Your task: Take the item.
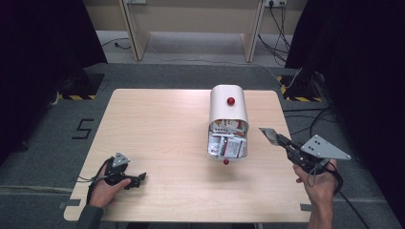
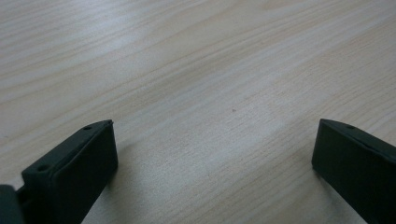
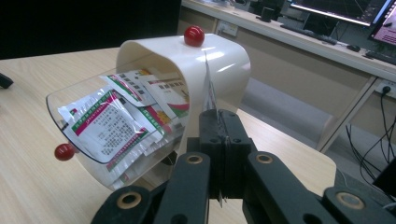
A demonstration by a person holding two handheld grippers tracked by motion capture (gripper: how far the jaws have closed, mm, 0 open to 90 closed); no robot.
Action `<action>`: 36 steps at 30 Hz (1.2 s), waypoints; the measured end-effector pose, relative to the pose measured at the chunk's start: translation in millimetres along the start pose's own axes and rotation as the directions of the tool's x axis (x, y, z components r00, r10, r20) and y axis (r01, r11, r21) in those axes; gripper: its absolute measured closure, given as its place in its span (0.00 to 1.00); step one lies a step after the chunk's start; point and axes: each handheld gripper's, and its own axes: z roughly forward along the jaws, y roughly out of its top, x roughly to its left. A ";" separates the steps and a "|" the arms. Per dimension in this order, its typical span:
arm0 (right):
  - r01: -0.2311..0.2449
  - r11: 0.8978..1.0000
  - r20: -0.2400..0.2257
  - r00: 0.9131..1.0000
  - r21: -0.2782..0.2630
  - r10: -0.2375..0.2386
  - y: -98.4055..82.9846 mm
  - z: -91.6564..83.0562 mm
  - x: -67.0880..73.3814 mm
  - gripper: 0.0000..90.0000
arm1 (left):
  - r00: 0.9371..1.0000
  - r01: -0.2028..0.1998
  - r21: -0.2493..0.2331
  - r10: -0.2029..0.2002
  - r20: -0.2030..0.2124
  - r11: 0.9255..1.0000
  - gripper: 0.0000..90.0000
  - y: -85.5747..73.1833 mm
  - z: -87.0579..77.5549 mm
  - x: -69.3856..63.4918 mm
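A cream-white box (image 1: 228, 106) with a red knob (image 1: 230, 100) on its curved top stands right of centre in the high view, on a pale wooden table (image 1: 157, 138). Its clear roll-front lid (image 1: 227, 145) hangs open toward the lower edge of the frame, a second small red knob (image 1: 226, 161) at its lip, and printed sachets (image 1: 228, 143) with red and green labels lie piled behind the clear plastic.

The right gripper (image 1: 273, 135) sits at the right of that frame, just beside the box and level with its open front, held by a hand (image 1: 319, 183) rising from the lower right corner. Its jaws are closed tight on a thin flat sachet (image 1: 267, 133), which sticks out past the tips toward the box (edge-on in the right gripper view, it reads as a pale sliver (image 3: 208, 91) standing up from between the black pads). In that view the box (image 3: 219, 65) fills the upper middle, the open lid (image 3: 88, 116) curving out to the left with sachets (image 3: 105, 126) stacked inside.

The left gripper (image 1: 138, 178) rests low at the lower left of the high view, well apart from the box, in the person's left hand (image 1: 106, 188). In the left gripper view its jaws stand wide, one at each lower corner, with bare wood grain (image 2: 201, 93) between them.
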 end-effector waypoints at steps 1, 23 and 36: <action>0.002 1.000 0.000 1.000 0.005 -0.002 -1.8 1.5 -1.0 1.00 | 1.000 0.001 0.000 -0.001 0.000 1.000 0.00 0.0 -0.1 0.0; -0.018 0.997 0.013 1.000 0.077 0.017 -16.5 18.2 -5.2 1.00 | 1.000 0.001 0.000 -0.001 0.000 1.000 0.00 -0.1 0.0 0.0; -0.016 0.995 0.019 1.000 0.101 0.014 -22.0 25.0 -7.1 1.00 | 1.000 0.002 -0.001 -0.002 0.000 1.000 0.00 -0.1 0.1 0.1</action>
